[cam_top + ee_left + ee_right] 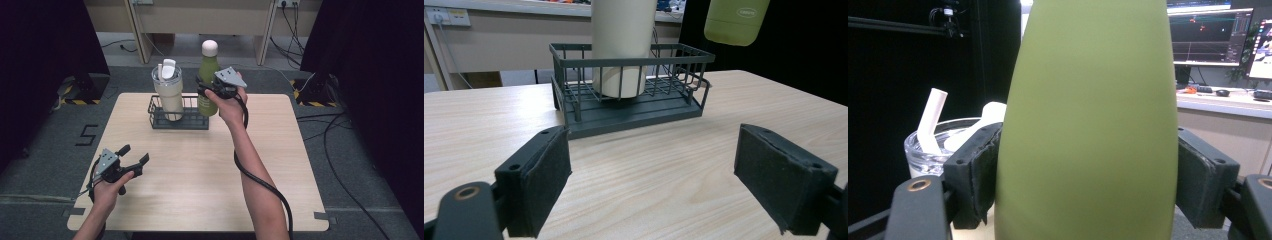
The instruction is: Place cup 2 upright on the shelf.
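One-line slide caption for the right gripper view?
Right gripper clamps the green bottle; cream tumbler with straw behind.

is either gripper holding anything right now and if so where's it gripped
The right gripper clamps the green bottle around its body. The left gripper holds nothing, its jaws apart.

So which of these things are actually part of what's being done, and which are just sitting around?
Part of the job:
- green bottle, clamped in the right gripper
- wire basket
- cream tumbler standing in the basket

Just about:
- left gripper, open over the table
- floor cables
- monitor behind
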Motion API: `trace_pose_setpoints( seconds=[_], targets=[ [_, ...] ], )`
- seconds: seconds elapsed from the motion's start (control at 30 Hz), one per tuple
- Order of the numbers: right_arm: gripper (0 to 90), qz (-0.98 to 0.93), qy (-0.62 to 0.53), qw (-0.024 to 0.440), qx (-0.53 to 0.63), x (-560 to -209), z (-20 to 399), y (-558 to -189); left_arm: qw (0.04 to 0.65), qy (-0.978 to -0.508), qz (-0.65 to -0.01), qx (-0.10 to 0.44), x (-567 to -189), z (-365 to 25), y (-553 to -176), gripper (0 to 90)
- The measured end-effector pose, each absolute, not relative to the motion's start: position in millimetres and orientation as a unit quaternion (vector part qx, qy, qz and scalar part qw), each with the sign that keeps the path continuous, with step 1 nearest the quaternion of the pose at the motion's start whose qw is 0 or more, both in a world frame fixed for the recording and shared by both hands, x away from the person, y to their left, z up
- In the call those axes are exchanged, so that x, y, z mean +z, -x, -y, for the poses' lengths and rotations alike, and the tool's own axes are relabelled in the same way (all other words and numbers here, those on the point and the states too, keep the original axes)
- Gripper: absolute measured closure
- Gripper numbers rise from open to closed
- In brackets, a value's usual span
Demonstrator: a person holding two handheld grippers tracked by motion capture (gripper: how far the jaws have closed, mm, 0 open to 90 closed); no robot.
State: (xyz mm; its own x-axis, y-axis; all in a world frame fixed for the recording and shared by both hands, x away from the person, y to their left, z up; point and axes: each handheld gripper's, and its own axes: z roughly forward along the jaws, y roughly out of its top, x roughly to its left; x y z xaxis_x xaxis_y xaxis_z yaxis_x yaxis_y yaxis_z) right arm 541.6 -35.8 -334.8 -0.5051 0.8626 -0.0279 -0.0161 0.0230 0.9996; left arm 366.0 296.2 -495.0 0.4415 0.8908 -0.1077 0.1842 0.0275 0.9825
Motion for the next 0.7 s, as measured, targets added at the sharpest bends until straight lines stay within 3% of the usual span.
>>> trace_pose_setpoints(
  seconds=[0.7],
  targets=[
    [23.7, -0.626, -0.356, 0.353, 0.597, -338, 15, -575, 0.575, -0.627, -0.428, 0.305, -496, -295, -366, 14.2]
  ],
)
